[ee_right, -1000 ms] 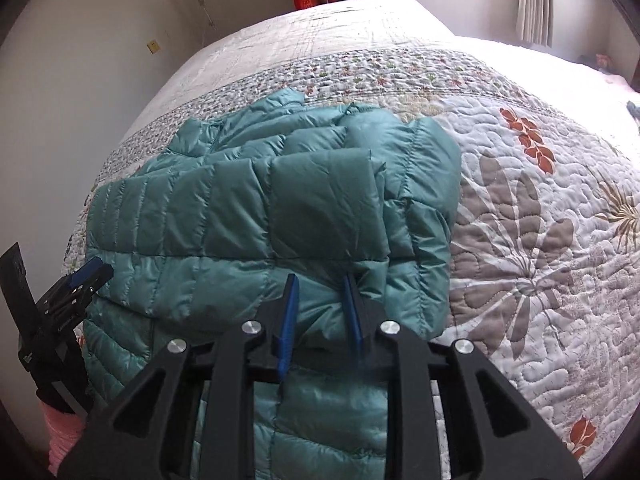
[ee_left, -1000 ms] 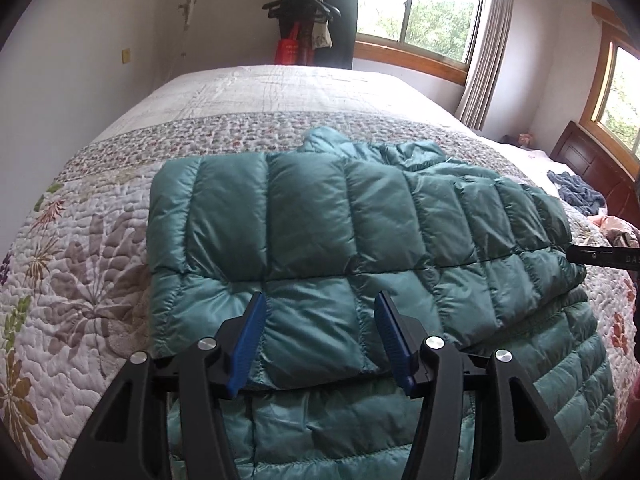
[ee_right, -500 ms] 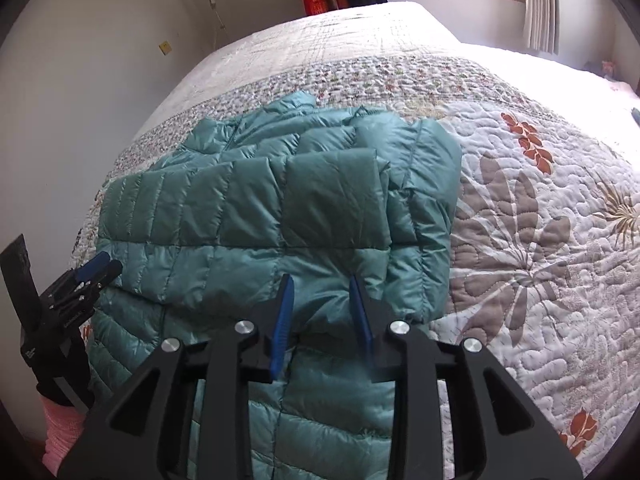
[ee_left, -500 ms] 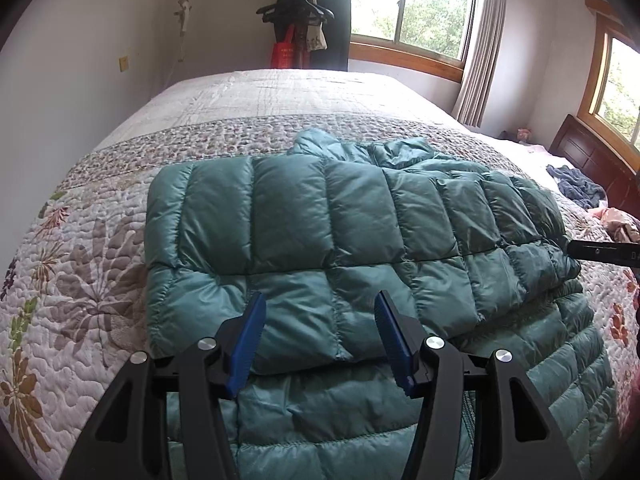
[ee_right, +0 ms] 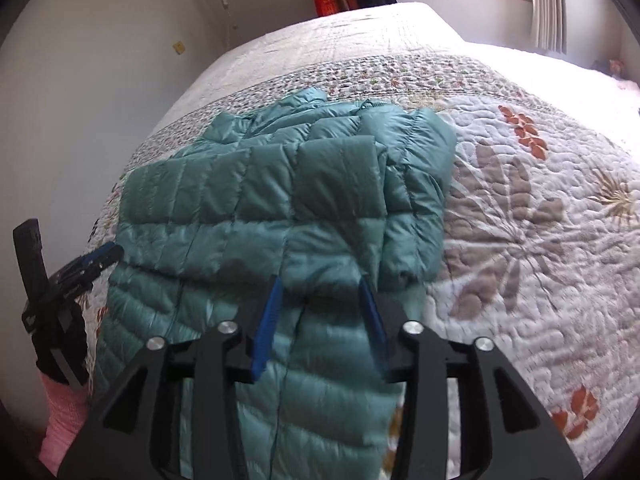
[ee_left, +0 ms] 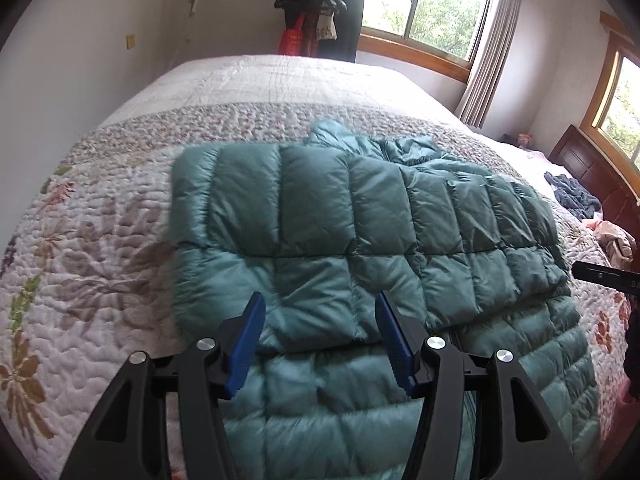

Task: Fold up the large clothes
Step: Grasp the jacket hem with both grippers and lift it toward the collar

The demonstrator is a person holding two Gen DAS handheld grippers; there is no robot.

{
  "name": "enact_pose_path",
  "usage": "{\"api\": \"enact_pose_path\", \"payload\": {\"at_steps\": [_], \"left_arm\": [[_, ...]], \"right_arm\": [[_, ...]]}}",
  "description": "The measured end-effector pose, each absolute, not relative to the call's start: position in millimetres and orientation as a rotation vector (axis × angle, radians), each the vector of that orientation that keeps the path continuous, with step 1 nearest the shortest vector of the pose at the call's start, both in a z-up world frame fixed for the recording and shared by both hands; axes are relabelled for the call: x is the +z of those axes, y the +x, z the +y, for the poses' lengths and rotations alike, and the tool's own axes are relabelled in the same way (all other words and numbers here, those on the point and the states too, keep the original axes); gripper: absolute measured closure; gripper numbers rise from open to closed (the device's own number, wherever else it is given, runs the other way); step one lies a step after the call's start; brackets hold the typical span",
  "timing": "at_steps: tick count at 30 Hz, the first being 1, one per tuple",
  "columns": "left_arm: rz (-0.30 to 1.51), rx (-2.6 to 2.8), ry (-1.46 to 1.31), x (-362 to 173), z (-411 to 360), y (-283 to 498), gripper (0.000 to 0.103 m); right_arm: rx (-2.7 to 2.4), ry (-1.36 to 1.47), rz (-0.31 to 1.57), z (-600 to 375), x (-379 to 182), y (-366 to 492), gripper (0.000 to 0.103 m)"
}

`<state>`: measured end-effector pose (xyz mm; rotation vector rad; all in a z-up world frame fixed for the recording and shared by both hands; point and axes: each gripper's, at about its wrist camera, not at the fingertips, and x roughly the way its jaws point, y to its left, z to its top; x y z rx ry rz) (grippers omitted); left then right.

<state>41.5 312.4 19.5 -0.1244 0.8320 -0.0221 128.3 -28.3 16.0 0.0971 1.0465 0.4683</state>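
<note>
bedspread (ee_left: pixel 100 240) with a quilted flower pattern fills both views, and on it lies a teal puffer jacket (ee_left: pixel 360 232) folded over on itself, its upper layer ending in a soft edge across the lower middle of each frame. in the left wrist view we see bare quilt to the left of the jacket and a wide pale stretch of bed beyond it toward the top of the frame; a dark pile of clothes (ee_left: pixel 572 196) sits near the right edge by a wooden headboard (ee_left: pixel 592 176). in the right wrist view the open quilt lies to the right of the jacket (ee_right: pixel 300 200), and the jacket's left side reaches close to the bed's edge beside a white wall (ee_right: pixel 80 100).

our left gripper (ee_left: pixel 320 338) hovers low over the jacket at the bottom centre, its blue-padded fingers (ee_left: pixel 244 340) spread wide on either side of the folded edge, gripping nothing. our right gripper (ee_right: pixel 322 320) sits at the bottom centre of its own view, fingers (ee_right: pixel 266 328) parted above the fold edge and also holding nothing; this part is slightly blurred. in the right wrist view the left gripper (ee_right: pixel 92 260) appears at the far left, held by a gloved hand (ee_right: pixel 60 340) with a pink sleeve (ee_right: pixel 64 420) below it.
</note>
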Motion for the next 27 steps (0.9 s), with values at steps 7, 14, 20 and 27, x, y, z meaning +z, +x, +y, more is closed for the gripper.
{"api": "enact_pose_path", "payload": {"at_steps": [7, 14, 20, 27], "left_arm": [[0.918, 0.025, -0.111, 12, 343, -44, 0.036], [1.016, 0.040, -0.189, -10, 367, -123, 0.033], [1.068, -0.017, -0.233, -33, 359, -166, 0.030], [1.079, -0.112, -0.318, -42, 350, -184, 0.026]], "right_arm": [[0.499, 0.026, 1.062, -66, 15, 48, 0.046], [0.524, 0.010, 1.134, -90, -6, -34, 0.038], [0.547, 0.045, 1.184, -106, -26, -77, 0.037], [0.608, 0.032, 1.223, -93, -42, -93, 0.040]]}}
